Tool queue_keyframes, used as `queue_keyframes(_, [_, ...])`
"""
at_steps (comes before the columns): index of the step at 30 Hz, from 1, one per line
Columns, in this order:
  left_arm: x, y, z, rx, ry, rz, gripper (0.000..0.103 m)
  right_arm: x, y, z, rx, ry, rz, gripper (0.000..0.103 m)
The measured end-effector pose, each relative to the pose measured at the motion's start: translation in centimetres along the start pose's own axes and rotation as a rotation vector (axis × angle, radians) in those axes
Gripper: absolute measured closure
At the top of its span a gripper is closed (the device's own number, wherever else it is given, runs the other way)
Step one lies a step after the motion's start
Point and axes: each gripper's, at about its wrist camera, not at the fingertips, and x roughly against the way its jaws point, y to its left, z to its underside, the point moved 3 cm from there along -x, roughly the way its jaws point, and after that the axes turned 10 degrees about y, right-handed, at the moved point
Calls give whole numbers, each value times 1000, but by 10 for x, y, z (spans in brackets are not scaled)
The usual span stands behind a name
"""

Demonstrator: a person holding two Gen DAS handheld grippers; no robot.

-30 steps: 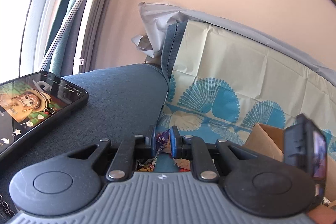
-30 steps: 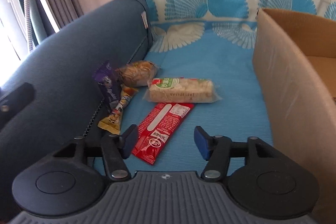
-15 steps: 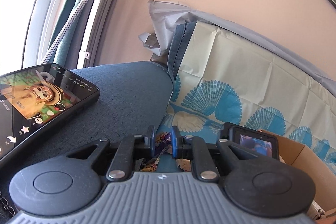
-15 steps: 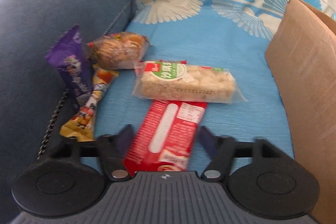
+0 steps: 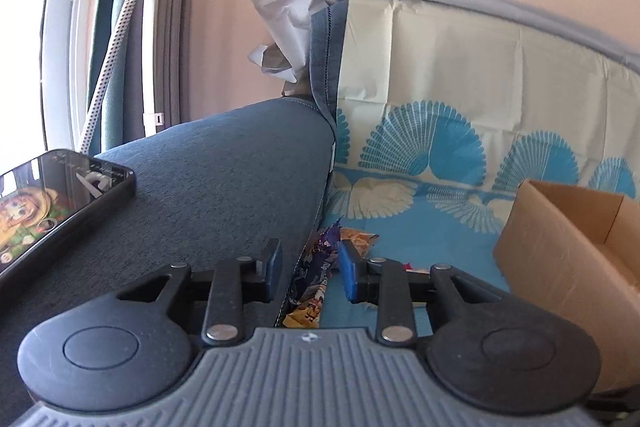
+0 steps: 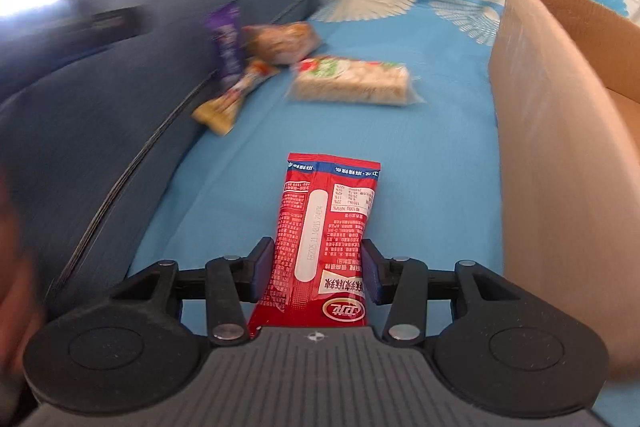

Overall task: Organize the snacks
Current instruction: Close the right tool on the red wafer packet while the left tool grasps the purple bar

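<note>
Right wrist: gripper [image 6: 316,277] down-tilted, clamping red packet [image 6: 326,231]

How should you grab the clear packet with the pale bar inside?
Probably across its short width, near the middle, coming down from above. The clear packet lies flat on the blue cloth, long side running left to right, so its narrow sides suit the jaws. The cardboard box stands well off to its right.
</note>
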Motion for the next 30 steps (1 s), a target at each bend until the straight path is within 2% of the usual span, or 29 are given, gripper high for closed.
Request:
queue_keyframes(3, [-18, -11, 2, -58, 12, -42, 68, 18, -3, 26, 43, -2, -8, 55])
queue_keyframes(7, [-44, -24, 4, -133, 19, -97, 68, 28, -10, 52, 80, -38, 46, 55])
queue_keyframes(10, [-63, -35, 6, -191, 26, -154, 63, 20, -16, 67, 68, -24, 56, 55])
queue_keyframes(14, [-81, -51, 9, -270, -4, -205, 42, 16, -13, 69, 93, -45, 44, 54])
queue_keyframes(19, [-98, -59, 10, -322, -37, -277, 42, 16, -12, 73, 126, -67, 35, 53])
queue_keyframes(21, [-102, -59, 9, -332, -43, -295, 49, 16, -14, 73, 120, -66, 20, 53])
queue_keyframes(23, [-106, -55, 8, -321, -32, -316, 81, 17, -15, 73, 115, -65, 15, 53])
queue_keyframes(25, [-107, -49, 6, -296, -18, -313, 90, 16, -16, 72, 116, -66, 17, 53])
queue_keyframes(30, [-71, -49, -3, -279, -104, -246, 92, 16, -15, 72, 119, -61, 26, 53])
